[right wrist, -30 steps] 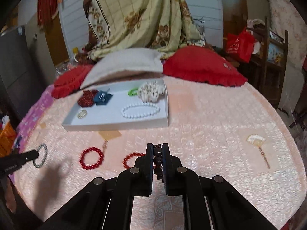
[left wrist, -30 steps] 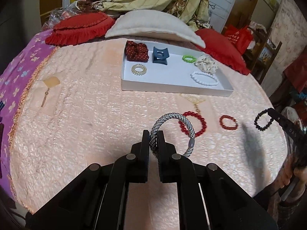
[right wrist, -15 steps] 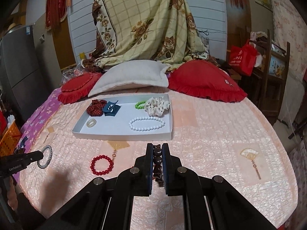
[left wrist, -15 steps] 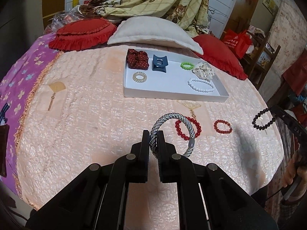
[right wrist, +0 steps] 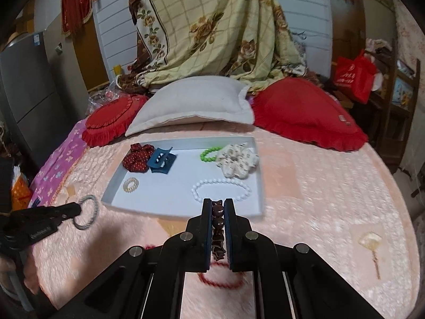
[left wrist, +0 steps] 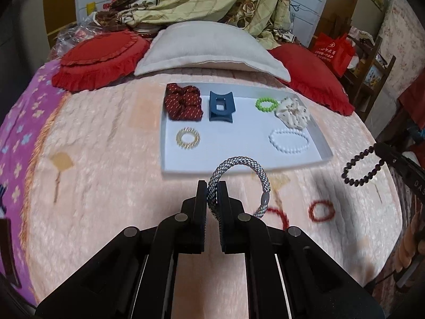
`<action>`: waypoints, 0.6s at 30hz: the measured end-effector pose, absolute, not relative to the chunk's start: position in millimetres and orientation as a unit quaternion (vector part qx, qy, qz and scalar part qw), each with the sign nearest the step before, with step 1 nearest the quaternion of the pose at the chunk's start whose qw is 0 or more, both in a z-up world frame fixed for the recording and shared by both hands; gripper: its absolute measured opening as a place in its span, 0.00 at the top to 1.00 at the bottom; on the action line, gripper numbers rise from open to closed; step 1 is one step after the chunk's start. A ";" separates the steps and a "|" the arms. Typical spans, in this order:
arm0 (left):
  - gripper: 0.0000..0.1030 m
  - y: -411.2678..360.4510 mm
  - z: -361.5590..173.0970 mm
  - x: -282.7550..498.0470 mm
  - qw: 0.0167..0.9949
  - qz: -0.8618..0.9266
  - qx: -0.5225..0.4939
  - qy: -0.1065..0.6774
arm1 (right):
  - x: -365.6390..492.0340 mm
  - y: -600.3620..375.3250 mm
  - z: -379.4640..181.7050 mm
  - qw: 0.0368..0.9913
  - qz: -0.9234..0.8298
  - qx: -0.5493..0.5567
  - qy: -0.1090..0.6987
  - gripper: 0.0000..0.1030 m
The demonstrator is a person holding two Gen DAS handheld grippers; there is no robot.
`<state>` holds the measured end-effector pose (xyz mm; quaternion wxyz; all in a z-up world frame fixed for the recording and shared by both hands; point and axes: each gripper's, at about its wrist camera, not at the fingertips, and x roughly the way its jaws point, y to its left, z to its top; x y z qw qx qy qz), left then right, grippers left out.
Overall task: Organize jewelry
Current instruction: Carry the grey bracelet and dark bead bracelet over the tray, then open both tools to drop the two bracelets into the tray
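My left gripper [left wrist: 212, 186] is shut on a grey-and-white woven bracelet [left wrist: 240, 163], held above the pink bedspread just short of the white tray [left wrist: 244, 164]. My right gripper [right wrist: 218, 204] is shut on a dark beaded bracelet [right wrist: 218, 224], also near the tray's front edge [right wrist: 183, 211]; it shows hanging at the right in the left wrist view [left wrist: 361, 168]. The tray holds a red scrunchie [left wrist: 183, 105], blue claw clip [left wrist: 221, 106], green bead ring [left wrist: 266, 104], white scrunchie [left wrist: 292, 112], white pearl bracelet [left wrist: 289, 141] and gold coil tie [left wrist: 188, 138].
Two red bead bracelets [left wrist: 279, 215] [left wrist: 322, 210] lie on the bedspread in front of the tray. A white pillow [left wrist: 209, 50] and red cushions [left wrist: 101, 58] [left wrist: 310, 77] sit behind the tray. The bed edge drops off at the right.
Both grippers have moved forward toward the tray with their bracelets still held. The tray looks larger and closer; the red bracelets now lie lower in view.
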<state>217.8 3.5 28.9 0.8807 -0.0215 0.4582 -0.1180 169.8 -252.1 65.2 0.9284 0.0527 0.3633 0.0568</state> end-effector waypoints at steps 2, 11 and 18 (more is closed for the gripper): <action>0.94 -1.0 21.0 239.1 0.877 -0.110 -0.019 0.467 | 193.3 -243.2 62.3 0.924 0.061 0.050 0.373 0.92; 0.94 -26.2 -23.5 315.5 0.863 -0.100 0.010 0.496 | 311.5 -188.7 36.6 0.899 0.102 0.060 0.421 0.92; 0.94 -33.5 -50.5 352.7 0.852 -0.081 0.026 0.516 | 387.1 -172.5 -11.7 0.869 0.124 0.076 0.472 0.92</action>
